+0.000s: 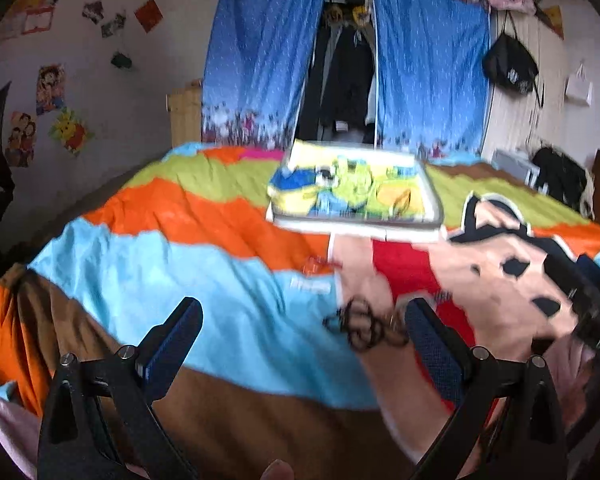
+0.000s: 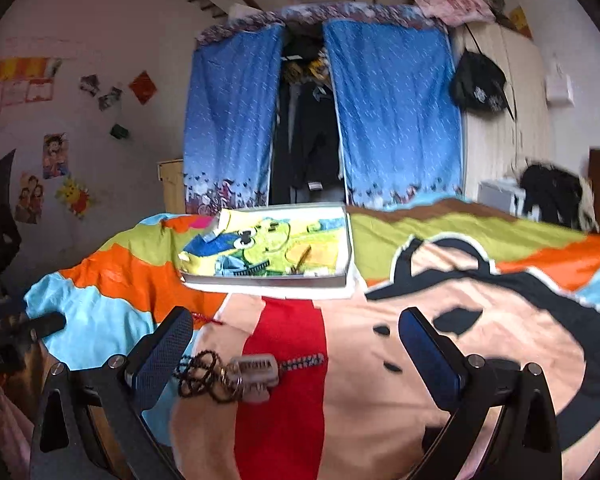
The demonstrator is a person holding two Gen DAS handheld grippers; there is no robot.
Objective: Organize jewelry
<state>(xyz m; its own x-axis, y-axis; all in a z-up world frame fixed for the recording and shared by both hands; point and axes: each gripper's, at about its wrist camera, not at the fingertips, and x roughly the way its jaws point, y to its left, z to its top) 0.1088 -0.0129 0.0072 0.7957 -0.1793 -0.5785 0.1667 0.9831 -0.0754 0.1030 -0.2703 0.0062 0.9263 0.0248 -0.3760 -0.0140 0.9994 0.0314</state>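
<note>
Two spread grippers hover over a colourful bedspread [image 2: 440, 224] with jewelry lying between them.

The left gripper [image 1: 300, 332] has its fingers wide apart and grips nothing; a black beaded bracelet [image 1: 364, 326] lies on the cover just beside its right finger. The right gripper [image 2: 296, 340] is likewise spread and empty, with the beads [image 2: 204, 374], a pale comb-like clip [image 2: 256, 372] and a striped strand [image 2: 302, 360] near its left finger. Farther back, a shallow tray [image 2: 266, 278] lined with cartoon fabric rests on the bed.
</note>
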